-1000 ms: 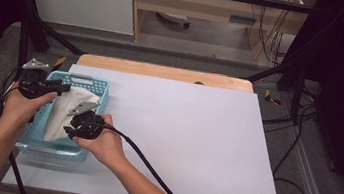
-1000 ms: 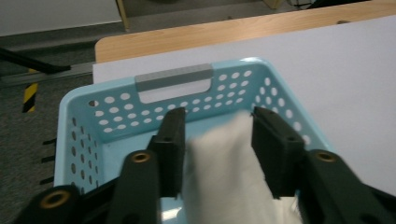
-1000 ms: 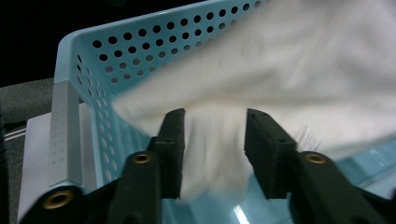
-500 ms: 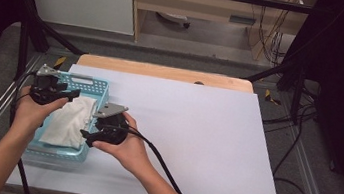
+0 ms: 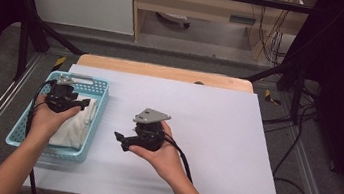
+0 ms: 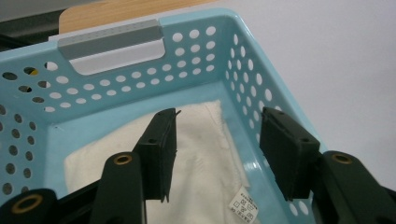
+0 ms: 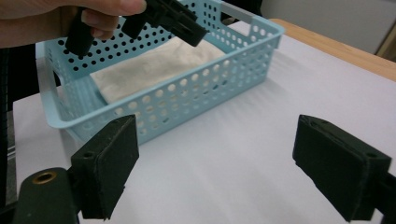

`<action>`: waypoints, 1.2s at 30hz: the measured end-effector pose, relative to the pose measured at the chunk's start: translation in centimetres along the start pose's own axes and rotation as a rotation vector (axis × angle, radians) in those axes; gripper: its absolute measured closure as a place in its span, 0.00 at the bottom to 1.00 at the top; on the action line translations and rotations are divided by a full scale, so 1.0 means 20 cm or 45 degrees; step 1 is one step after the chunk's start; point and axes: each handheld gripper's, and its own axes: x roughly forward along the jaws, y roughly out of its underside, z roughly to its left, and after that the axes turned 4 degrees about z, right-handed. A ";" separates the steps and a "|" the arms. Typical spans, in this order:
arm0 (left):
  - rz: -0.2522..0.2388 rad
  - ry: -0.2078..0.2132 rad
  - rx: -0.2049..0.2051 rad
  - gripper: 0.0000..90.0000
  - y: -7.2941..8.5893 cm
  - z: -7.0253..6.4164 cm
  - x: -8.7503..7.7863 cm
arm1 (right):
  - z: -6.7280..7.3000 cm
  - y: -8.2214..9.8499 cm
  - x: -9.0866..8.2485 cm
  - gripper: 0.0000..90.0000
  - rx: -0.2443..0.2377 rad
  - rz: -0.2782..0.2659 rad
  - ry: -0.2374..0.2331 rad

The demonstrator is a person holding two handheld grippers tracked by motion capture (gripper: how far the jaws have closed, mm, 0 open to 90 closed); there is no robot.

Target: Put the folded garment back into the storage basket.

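On the white-covered counter (image 5: 215, 133), near its left edge, the light-blue perforated plastic basket (image 5: 24, 130) holds a folded white cloth (image 6: 205, 182), soft, light and limp, best pinched at a raised fold by the left gripper (image 6: 219, 149) above it, jaws spread and empty like the right gripper (image 7: 233, 172).

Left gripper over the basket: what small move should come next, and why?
Probably lower the left gripper onto the cloth and close. Its jaws stand apart above the folded cloth lying flat in the basket, pinching nothing. The right gripper, jaws just opened wide and empty, is over the bare table beside the basket, so the left is placed to pick.
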 end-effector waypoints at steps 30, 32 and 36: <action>-0.251 0.053 0.025 0.19 -0.05 -0.16 -0.25 | -0.22 0.01 -0.26 0.08 0.054 -0.082 0.123; -0.265 0.049 0.022 0.19 -0.05 -0.16 -0.27 | -0.23 0.01 -0.27 0.08 0.051 -0.086 0.123; -0.276 0.051 0.037 0.16 -0.04 -0.18 -0.30 | -0.24 0.00 -0.28 0.06 0.046 -0.094 0.130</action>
